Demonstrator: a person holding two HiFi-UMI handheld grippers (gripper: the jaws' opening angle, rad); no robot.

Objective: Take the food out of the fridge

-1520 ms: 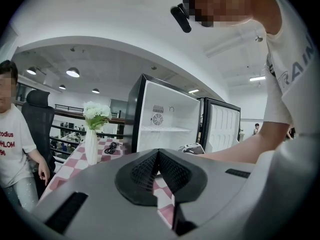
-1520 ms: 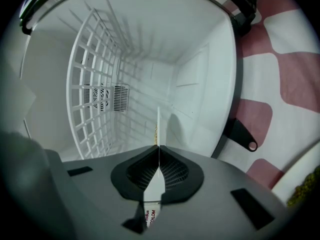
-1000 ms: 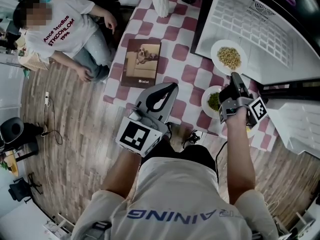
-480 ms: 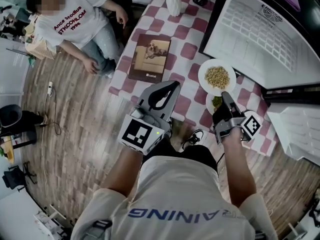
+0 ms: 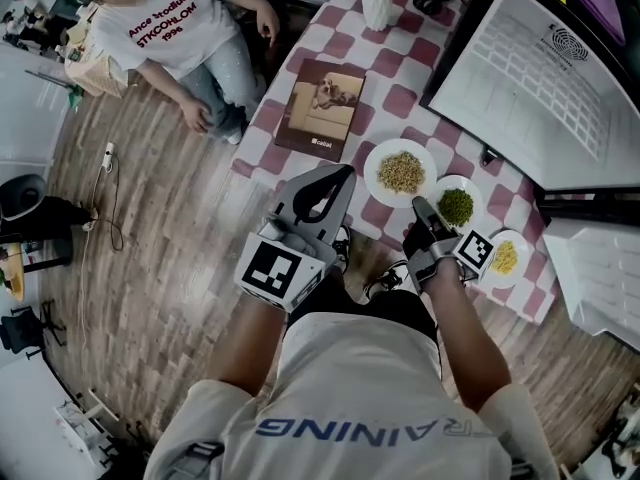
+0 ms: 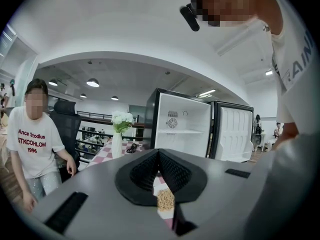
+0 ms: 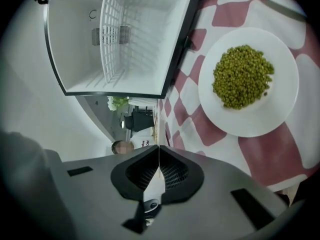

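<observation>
Left gripper (image 6: 159, 152) has its jaws pressed together at the tips with nothing between them. The right gripper (image 7: 159, 149) is closed the same way and also carries nothing.

In the head view, three plates of food sit out on the checked table (image 5: 305, 53), near its front edge. The plate of beige grains (image 5: 400, 171) lies at about 11 o'clock from the right gripper's tips and just beside them. The plate of green peas (image 5: 457, 206) is at 3 o'clock, close to the gripper. The plate of yellow food (image 5: 505, 256), possibly corn though it is small in view, is at 4 o'clock by the table's corner. The left gripper points toward the table edge, with the grain plate at its 3 o'clock.

The open fridge (image 5: 520, 68) stands at 1 o'clock from the plates, its white inside facing the table. A book (image 5: 325, 108) lies at 10 o'clock from the grain plate, and a white vase (image 5: 377, 3) stands at 12 o'clock at the far end. A seated person (image 5: 165, 28) is at 10 o'clock, beside the table.
</observation>
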